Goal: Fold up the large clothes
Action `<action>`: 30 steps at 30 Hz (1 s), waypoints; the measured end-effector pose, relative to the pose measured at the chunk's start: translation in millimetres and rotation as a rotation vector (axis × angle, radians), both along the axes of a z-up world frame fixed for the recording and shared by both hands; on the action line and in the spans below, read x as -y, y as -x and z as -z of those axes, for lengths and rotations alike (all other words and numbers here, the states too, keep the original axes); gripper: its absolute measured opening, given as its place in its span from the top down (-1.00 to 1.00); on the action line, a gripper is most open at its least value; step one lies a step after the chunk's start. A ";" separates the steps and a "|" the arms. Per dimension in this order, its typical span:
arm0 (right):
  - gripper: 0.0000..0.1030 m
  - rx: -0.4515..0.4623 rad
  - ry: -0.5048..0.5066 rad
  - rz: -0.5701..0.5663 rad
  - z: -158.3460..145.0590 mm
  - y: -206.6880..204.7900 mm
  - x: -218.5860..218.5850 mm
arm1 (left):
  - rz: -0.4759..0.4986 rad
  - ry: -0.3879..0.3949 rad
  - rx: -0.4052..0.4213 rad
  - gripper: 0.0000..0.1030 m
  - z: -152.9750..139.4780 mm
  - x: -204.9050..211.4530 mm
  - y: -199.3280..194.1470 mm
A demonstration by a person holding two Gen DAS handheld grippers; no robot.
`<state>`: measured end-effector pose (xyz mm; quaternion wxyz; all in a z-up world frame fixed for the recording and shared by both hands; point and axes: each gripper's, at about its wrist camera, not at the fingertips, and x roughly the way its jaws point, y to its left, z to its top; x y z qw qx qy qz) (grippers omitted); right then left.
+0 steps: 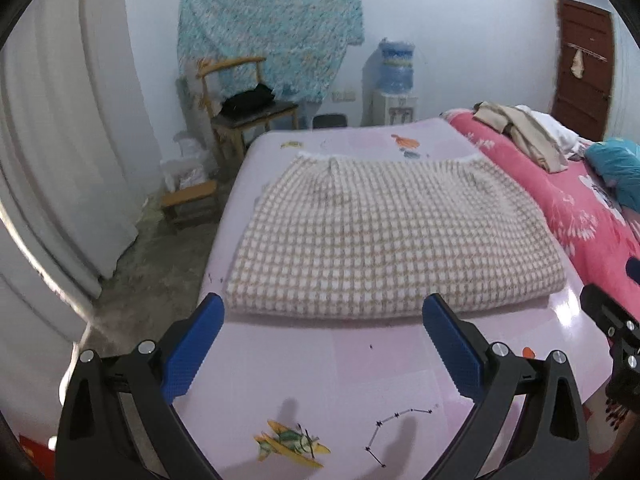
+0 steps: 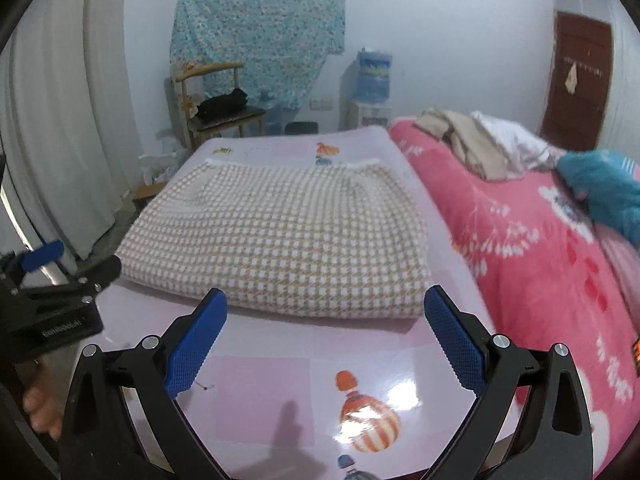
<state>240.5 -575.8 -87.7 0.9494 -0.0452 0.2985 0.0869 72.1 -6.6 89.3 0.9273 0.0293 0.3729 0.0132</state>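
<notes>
Tilting downward side by side over the desk's (image 1: pixel 328 364) near edge, the left gripper (image 1: pixel 323 312) and right gripper (image 2: pixel 326 308) both gape empty before the folded checked garment (image 1: pixel 384 236).

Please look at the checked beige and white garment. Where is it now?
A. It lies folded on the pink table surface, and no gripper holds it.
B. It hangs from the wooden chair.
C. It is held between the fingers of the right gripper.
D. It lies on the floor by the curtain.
A: the checked garment lies folded on the pink table, while the left gripper and the right gripper stand open just short of its near edge.
</notes>
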 end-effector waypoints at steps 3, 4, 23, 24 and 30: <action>-0.84 -0.061 -0.017 -0.006 7.4 -9.3 -3.3 | -0.021 0.028 -0.037 -0.90 5.1 -0.6 -2.6; -0.84 -0.068 -0.020 -0.010 9.5 -7.5 -4.9 | -0.022 0.030 -0.044 -0.90 6.4 0.1 -2.8; -0.84 -0.165 0.018 0.003 30.4 -16.3 -12.6 | -0.007 0.001 -0.172 -0.90 33.6 10.7 -18.7; -0.84 -0.167 0.018 0.003 30.8 -16.0 -12.7 | -0.007 0.001 -0.171 -0.90 33.6 10.8 -18.6; -0.84 -0.176 0.022 0.008 31.3 -16.2 -11.1 | 0.000 0.003 -0.170 -0.90 33.8 12.0 -18.5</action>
